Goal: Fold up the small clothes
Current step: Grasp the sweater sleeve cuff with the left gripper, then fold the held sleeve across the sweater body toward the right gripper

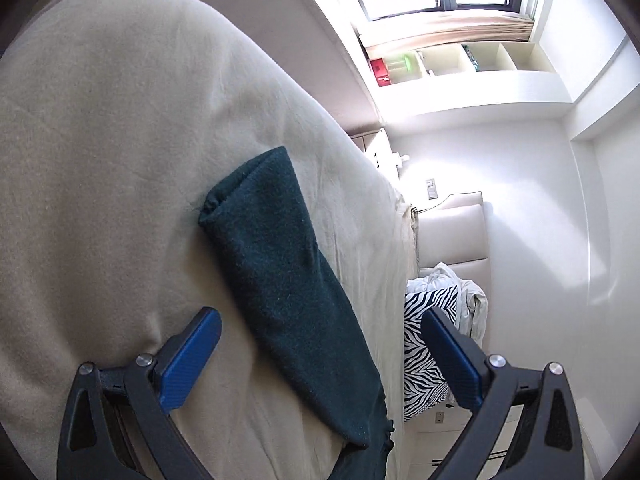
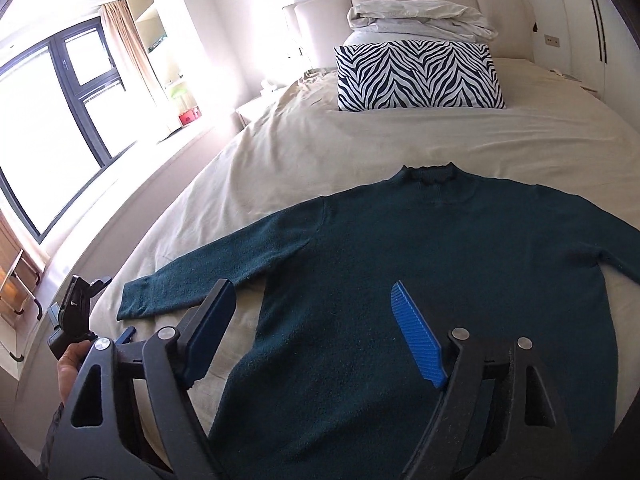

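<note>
Now the dark green sweater (image 2: 420,280) lies flat on the bed (image 2: 320,140), front up, with its neck pointing away from the right gripper (image 2: 316,324) and toward the zebra pillow (image 2: 418,76). The right gripper hangs just above the sweater's lower body. Its jaws are wide open and hold nothing.

The left gripper (image 1: 320,356) is open too, and empty. The left sleeve (image 1: 280,280) runs right between its two blue pads, with the cuff (image 1: 208,212) at the far end, out ahead of the tool.

The first fold looks like it has not begun. A good start, I think, is that sleeve. Slide the left gripper forward along the sleeve until the cuff sits between the pads. Pinch only the knit, not the sheet under it. Lift a little and carry the cuff across to the sweater's body, so the sleeve lies flat on the chest.

The right gripper could press down softly near the left shoulder (image 2: 316,208), so the body does not slide. Go slowly, because the knit is soft and could bunch up.
</note>
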`<state>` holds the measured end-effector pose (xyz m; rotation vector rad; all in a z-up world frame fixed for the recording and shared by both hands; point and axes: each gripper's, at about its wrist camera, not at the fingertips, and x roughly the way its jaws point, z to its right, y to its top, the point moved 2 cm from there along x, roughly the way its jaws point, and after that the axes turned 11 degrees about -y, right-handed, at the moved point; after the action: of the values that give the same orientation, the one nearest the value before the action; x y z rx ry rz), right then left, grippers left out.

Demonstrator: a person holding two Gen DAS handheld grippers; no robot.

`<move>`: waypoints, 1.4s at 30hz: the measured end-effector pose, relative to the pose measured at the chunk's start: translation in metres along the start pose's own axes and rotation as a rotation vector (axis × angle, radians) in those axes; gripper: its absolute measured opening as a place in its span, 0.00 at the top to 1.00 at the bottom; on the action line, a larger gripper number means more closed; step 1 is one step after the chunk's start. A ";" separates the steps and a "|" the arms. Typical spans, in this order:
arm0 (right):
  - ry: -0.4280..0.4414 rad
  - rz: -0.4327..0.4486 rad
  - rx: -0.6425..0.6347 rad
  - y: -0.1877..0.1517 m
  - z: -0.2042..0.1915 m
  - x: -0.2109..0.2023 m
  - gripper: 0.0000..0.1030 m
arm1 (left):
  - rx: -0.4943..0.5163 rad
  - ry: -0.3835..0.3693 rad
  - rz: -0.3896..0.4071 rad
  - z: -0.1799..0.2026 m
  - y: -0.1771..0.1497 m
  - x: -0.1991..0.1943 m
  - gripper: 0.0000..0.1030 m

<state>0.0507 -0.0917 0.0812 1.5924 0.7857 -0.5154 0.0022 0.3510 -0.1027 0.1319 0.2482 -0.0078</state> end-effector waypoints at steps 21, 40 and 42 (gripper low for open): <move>0.032 -0.059 0.174 -0.016 0.083 0.025 0.23 | 0.260 -0.006 -0.179 0.076 -0.019 0.088 0.91; 0.480 -0.484 0.598 -0.015 0.135 0.178 0.29 | 1.496 0.038 -0.632 0.126 -0.349 0.108 0.88; 0.524 -0.526 0.617 -0.017 0.119 0.199 0.33 | 1.525 0.036 -0.620 0.124 -0.353 0.104 0.88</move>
<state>0.1842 -0.1678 -0.0933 2.1327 1.5761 -0.7790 0.1247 -0.0146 -0.0547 1.5677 0.2651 -0.8235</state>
